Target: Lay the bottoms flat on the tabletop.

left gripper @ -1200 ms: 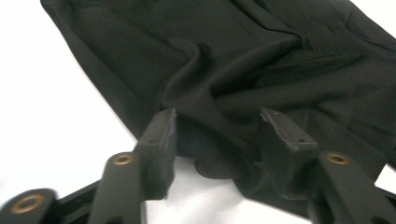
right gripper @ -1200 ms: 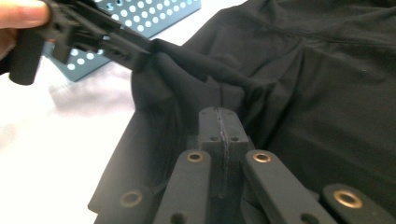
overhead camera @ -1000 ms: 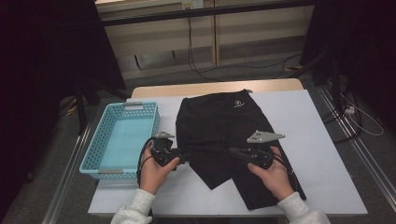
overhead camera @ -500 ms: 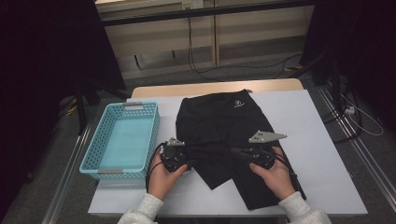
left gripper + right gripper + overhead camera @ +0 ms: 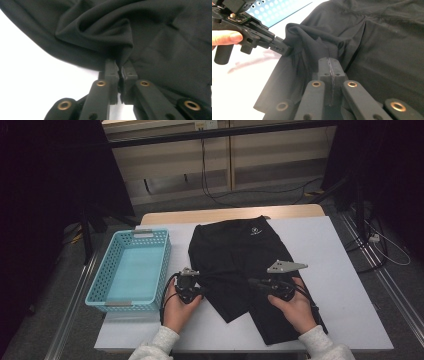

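On the tabletop [image 5: 345,270] black shorts [image 5: 240,255] lie spread, unfolded. Left gripper [image 5: 200,291] has just been closing and now pinches their edge; right gripper [image 5: 252,282] clamps cloth too. Folding and the basket [image 5: 112,270] remain.

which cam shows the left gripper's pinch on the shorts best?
Left gripper view: the left gripper is shut on a fold of the black shorts. Right gripper view shows that pinch side-on, farther off. High view shows it small beside the hand.
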